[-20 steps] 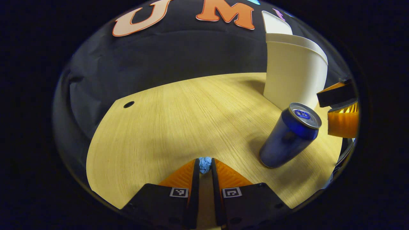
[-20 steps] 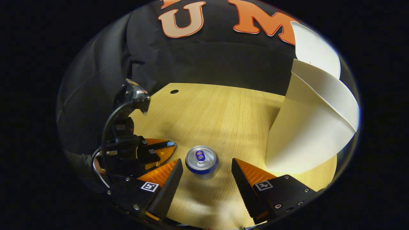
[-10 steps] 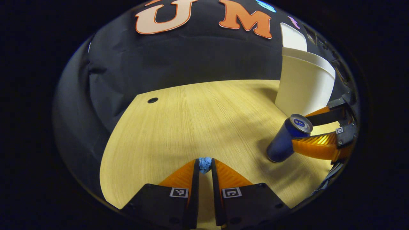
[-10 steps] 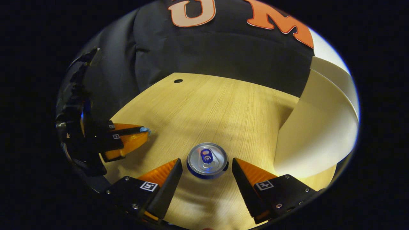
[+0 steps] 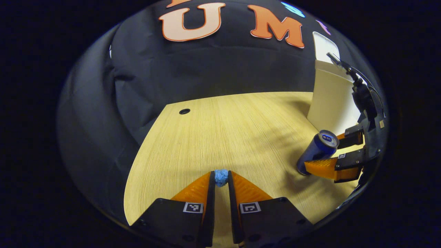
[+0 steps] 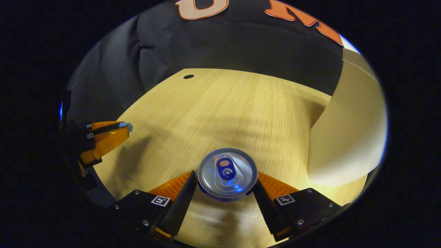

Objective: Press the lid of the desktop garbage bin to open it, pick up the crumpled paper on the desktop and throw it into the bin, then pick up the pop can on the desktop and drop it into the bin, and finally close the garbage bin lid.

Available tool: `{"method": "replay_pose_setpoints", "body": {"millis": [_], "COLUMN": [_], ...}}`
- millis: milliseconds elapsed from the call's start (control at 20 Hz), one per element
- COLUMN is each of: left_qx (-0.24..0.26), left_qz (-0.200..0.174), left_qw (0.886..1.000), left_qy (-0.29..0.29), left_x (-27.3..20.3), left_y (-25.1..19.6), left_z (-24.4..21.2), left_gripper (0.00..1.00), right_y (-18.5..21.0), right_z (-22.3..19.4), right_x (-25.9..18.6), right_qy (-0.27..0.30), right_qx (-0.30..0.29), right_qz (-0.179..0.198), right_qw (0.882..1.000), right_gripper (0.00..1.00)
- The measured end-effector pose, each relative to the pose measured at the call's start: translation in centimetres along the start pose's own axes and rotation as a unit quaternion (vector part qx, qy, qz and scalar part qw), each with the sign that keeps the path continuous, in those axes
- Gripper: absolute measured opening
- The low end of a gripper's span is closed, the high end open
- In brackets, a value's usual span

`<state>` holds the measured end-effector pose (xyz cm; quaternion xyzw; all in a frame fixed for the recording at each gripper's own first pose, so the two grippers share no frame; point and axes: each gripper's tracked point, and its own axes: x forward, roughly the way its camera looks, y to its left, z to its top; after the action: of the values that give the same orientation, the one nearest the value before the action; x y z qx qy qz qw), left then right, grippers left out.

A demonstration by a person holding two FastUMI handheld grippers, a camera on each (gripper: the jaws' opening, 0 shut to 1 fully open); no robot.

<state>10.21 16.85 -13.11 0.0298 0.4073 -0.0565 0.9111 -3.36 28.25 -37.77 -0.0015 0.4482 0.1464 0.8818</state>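
Left gripper: its fingers are drawn close together and clamped on the paper ball, held above the table near its front edge. In the right gripper view it sits far off at the left, with the blue ball showing at its tip.
Right gripper: its fingers stand apart, one on each side of the can. The right finger looks to touch the can's rim; whether the left one touches I cannot tell. In the left gripper view it reaches in from the right around the can.
Table: light wood, with a small dark hole near its far left corner.
Bin: white, standing on the table at the right, just behind the can, its lid raised.
Can: blue with a silver top, upright on the table between the right gripper's fingers.
Paper ball: small, blue, crumpled, pinched at the left gripper's fingertips.
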Motion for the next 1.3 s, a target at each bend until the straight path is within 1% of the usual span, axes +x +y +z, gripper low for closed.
{"method": "replay_pose_setpoints", "body": {"millis": [100,150,200,300,350,600,650,700,750,800,850,900,950,1300], "left_qx": [-0.001,0.000,0.001,0.001,0.001,-0.015,-0.018,-0.019,-0.019,-0.018,-0.016,-0.013,-0.011,0.007], "left_qz": [0.017,0.025,0.032,0.045,0.049,0.051,0.050,0.049,0.047,0.046,0.044,0.043,0.040,0.007], "left_qw": [1.000,1.000,0.999,0.999,0.998,0.997,0.997,0.997,0.997,0.997,0.997,0.996,0.996,0.993], "left_qy": [-0.008,-0.013,-0.018,-0.028,-0.034,-0.048,-0.051,-0.056,-0.059,-0.064,-0.069,-0.074,-0.079,-0.113], "left_x": [-1.0,-1.6,-2.3,-2.9,-3.4,-4.1,-4.3,-4.4,-4.5,-4.7,-4.9,-4.9,-5.0,-5.8], "left_y": [0.6,1.0,1.4,1.5,1.5,-0.6,-1.1,-1.6,-2.2,-2.7,-3.2,-3.7,-4.4,-10.4], "left_z": [0.4,0.8,1.1,1.8,2.3,4.1,4.4,5.1,5.6,6.3,6.9,7.6,8.3,13.5], "left_gripper": [0.25,0.25,0.25,0.23,0.25,0.24,0.25,0.25,0.25,0.25,0.25,0.25,0.25,0.24], "right_y": [-0.2,-0.3,-0.1,0.2,0.1,0.1,0.2,0.0,-0.1,-0.1,0.1,0.1,0.0,-0.2], "right_z": [-0.1,-0.2,-0.1,0.4,0.4,0.7,0.6,0.5,0.5,0.6,1.1,1.5,1.3,0.0], "right_x": [-0.2,-0.3,-0.3,-0.7,-0.5,-0.8,-0.9,-0.9,-0.8,-0.6,-0.7,-0.8,-0.9,-0.3], "right_qy": [-0.002,-0.003,-0.004,-0.017,-0.023,-0.046,-0.050,-0.052,-0.055,-0.061,-0.066,-0.071,-0.076,-0.100], "right_qx": [-0.007,-0.009,-0.009,-0.003,-0.002,-0.014,-0.016,-0.019,-0.023,-0.024,-0.024,-0.021,-0.018,0.010], "right_qz": [0.005,0.007,0.015,0.032,0.040,0.047,0.049,0.048,0.044,0.039,0.035,0.030,0.026,-0.021], "right_qw": [1.000,1.000,1.000,0.999,0.999,0.998,0.997,0.997,0.997,0.997,0.997,0.997,0.997,0.995], "right_gripper": [0.91,0.85,0.81,0.80,0.80,0.80,0.75,0.75,0.80,0.80,0.75,0.75,0.80,0.80]}}
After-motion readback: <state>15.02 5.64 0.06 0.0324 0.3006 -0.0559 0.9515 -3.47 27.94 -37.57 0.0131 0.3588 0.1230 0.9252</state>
